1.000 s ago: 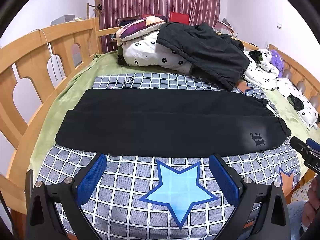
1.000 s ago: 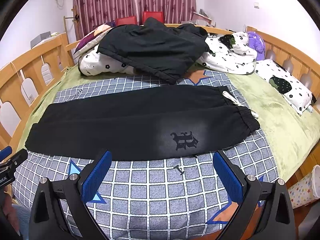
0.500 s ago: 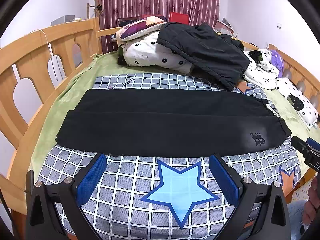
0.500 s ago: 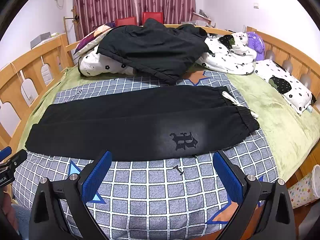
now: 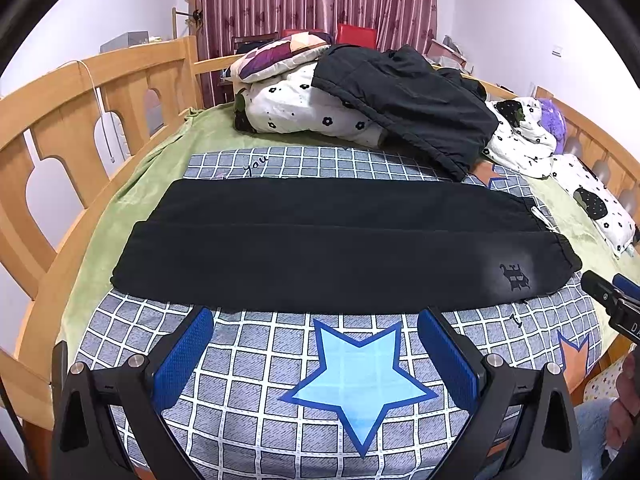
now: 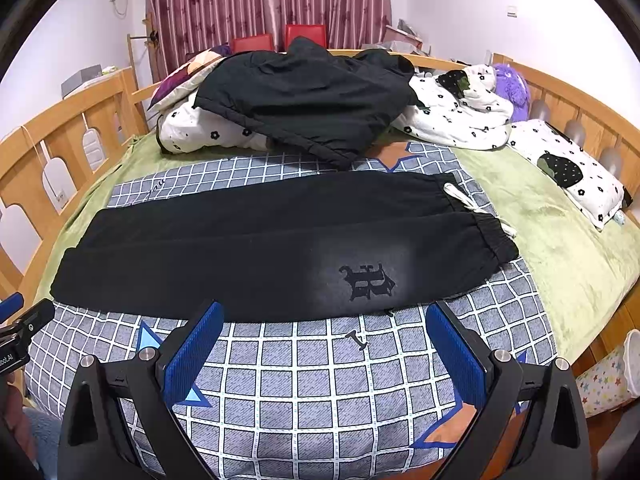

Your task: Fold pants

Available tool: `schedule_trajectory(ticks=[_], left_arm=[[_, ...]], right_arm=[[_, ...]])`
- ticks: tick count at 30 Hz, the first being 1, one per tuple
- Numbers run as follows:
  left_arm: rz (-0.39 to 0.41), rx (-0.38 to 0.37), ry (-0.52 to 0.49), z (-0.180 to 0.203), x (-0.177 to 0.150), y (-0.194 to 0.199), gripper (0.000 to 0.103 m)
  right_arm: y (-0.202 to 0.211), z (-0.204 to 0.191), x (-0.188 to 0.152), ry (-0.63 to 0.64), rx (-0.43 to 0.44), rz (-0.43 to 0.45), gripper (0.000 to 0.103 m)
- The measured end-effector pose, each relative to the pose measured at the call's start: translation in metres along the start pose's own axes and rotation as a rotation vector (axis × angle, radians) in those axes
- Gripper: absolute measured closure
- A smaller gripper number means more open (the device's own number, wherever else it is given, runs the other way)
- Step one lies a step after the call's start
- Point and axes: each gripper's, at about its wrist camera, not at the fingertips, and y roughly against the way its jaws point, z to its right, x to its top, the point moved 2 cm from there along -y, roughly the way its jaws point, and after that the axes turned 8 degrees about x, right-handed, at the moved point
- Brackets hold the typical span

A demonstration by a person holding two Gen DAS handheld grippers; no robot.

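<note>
Black pants (image 5: 320, 240) (image 6: 280, 240) lie flat across the checked blanket, legs side by side, cuffs at the left and elastic waistband with a white drawstring (image 6: 464, 200) at the right. A dark letter logo (image 6: 366, 280) marks the near leg by the waist. My left gripper (image 5: 316, 320) hovers open just short of the pants' near edge, over a blue star. My right gripper (image 6: 326, 314) is open too, nothing between its blue pads, its tips close to the near edge below the logo. The right gripper's tip (image 5: 608, 292) shows at the left wrist view's right edge.
A black jacket (image 6: 308, 96) lies on flowered white bedding (image 5: 304, 112) at the back of the bed. Wooden rails (image 5: 80, 108) run along both sides. A flowered pillow (image 6: 568, 168) and a purple plush (image 6: 512, 84) sit at the right. Green sheet (image 6: 560, 240) borders the blanket.
</note>
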Motion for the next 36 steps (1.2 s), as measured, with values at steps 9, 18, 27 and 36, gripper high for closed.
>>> schedule_trajectory(ticks=[9, 18, 27, 36], left_arm=[[0.001, -0.001, 0.001, 0.001, 0.000, 0.001, 0.001], [0.004, -0.003, -0.005, 0.003, -0.002, 0.001, 0.001], [0.016, -0.044, 0.037, 0.006, 0.001, 0.004, 0.001], [0.049, -0.058, 0.022, 0.003, 0.032, -0.007, 0.001]], right_arm=[[0.000, -0.001, 0.000, 0.000, -0.003, 0.000, 0.003], [0.000, 0.000, 0.000, 0.001, -0.004, -0.002, 0.003], [0.000, -0.006, 0.002, -0.014, 0.044, -0.002, 0.003], [0.001, -0.025, 0.031, -0.025, 0.166, 0.078, 0.003]])
